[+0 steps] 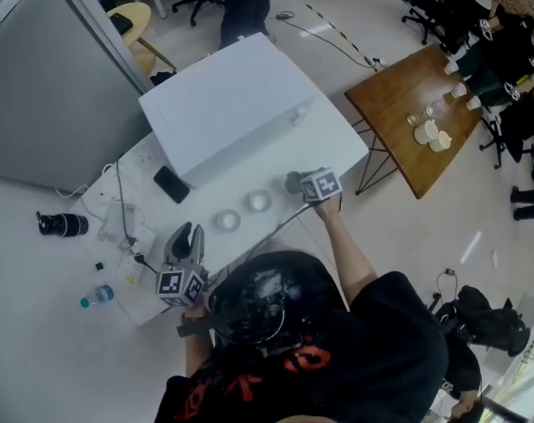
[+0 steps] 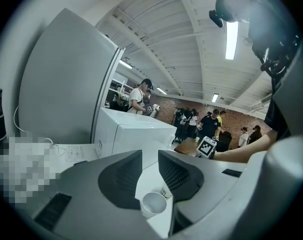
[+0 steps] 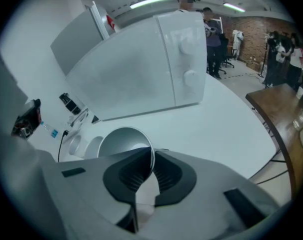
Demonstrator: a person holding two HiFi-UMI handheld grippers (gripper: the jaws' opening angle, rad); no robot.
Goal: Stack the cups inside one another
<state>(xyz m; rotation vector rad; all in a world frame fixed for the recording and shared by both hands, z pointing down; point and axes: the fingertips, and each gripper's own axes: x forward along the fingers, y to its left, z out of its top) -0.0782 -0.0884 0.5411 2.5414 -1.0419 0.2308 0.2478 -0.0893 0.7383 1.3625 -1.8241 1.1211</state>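
Right claw (image 3: 151, 159) pinches the light, flimsy paper cup (image 3: 122, 140) by its rim wall; squeeze gently. Left claw (image 2: 150, 156) stands wide, holding nothing.

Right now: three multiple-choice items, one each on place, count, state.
1. The flat black phone lies: A) on the white table beside the large white box B) on the floor C) inside a cup
2. Small white cups at that table: A) one B) three C) five
3. The right tongs are: A) open, empty B) shut on a white cup's rim C) out of view

A: the phone rests on the tabletop by the box.
B: two cups stand free, one is gripped.
B: the pads pinch the cup's wall.
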